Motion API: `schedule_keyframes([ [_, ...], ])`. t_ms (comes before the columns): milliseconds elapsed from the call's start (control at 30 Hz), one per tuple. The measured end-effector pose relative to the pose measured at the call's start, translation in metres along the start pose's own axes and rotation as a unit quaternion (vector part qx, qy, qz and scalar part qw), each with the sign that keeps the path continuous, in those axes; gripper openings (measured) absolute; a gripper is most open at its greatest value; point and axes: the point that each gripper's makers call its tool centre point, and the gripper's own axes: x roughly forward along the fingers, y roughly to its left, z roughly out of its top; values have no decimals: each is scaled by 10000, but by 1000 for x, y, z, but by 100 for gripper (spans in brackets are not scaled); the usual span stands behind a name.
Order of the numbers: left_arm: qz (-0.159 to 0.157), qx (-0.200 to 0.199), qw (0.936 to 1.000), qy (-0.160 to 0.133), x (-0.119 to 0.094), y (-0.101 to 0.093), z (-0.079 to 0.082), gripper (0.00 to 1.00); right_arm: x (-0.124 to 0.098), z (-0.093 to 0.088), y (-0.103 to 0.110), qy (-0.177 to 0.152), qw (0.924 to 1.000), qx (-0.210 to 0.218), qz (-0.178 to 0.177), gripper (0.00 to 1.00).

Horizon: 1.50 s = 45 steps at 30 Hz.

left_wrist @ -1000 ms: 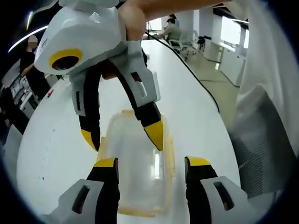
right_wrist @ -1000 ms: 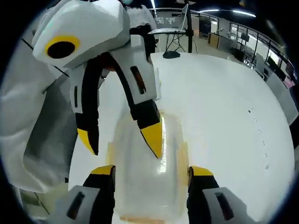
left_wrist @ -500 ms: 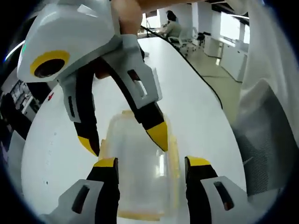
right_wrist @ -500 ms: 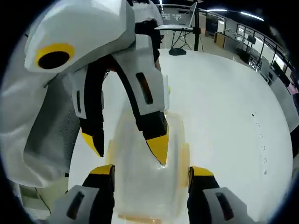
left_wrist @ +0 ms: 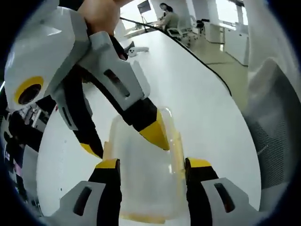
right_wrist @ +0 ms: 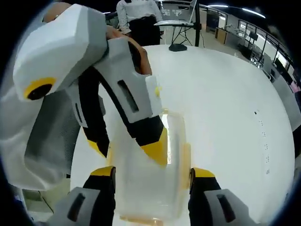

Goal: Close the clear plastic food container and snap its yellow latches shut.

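Clear plastic food container (left_wrist: 143, 174) lying on white table (left_wrist: 197, 89), framed between the spread jaws of the left gripper (left_wrist: 153, 165); seen likewise between the spread jaws of the right gripper (right_wrist: 151, 173). Both grippers released, grasping nothing. Opposite gripper reaching in from beyond the jaws in each view, one yellow tip resting on or just above the lid, the other tip down beside the container's long side; actual contact not determinable. Lid apparently seated on the base. Yellow latches (left_wrist: 176, 153) visible along the long edge beside the jaws; snapped or loose not determinable.

Risks, as judged:
- Sliding of the light container on the smooth table under off-centre tip pressure, given no firm hold by either gripper.
- Tip slipping off the glossy lid, leaving a latch half engaged.
- Lid skewing if one side latches before full seating.
- Collision of the two crowded grippers above the container.
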Motion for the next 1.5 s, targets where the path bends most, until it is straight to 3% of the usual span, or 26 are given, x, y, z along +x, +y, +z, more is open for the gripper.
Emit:
schedule_keyframes([
  [367, 306, -18, 9990, 333, 1, 2, -2, 48, 1, 1, -2, 193, 9997, 129, 6, 57],
  [533, 632, -22, 9965, 553, 2, 3, -7, 45, 1, 2, -4, 329, 9994, 114, 25, 56],
  [700, 555, -19, 9974, 458, 2, 4, -6, 45, 3, 1, -4, 439, 9987, 144, 212, 56],
  [733, 314, -68, 9981, 517, 3, -5, -9, 45, 3, -6, 3, 696, 9953, 547, 398, 56],
  [767, 482, 38, 9978, 459, 2, 0, -6, 45, 3, 1, -2, 626, 9967, 109, 504, 55],
  [867, 494, -29, 9979, 416, 2, 1, -6, 45, 4, 6, -2, 680, 9964, 222, 460, 55],
  [1167, 504, 1, 9979, 396, 2, 3, -4, 46, 4, 1, -1, 653, 9963, 251, 491, 57],
  [1267, 452, 15, 9985, 311, 1, 3, -4, 47, 2, 0, -2, 198, 9983, 330, 441, 59],
  [1367, 439, 68, 9986, 291, 1, 2, -3, 47, 1, -2, -1, 84, 9986, 348, 378, 60],
  [1433, 445, 46, 9986, 267, 1, 3, -2, 48, 1, -3, 1, 95, 9976, 586, 345, 60],
  [1500, 486, 77, 9984, 281, 1, 3, -2, 48, 0, -3, 0, -4, 9983, 503, 296, 60],
])
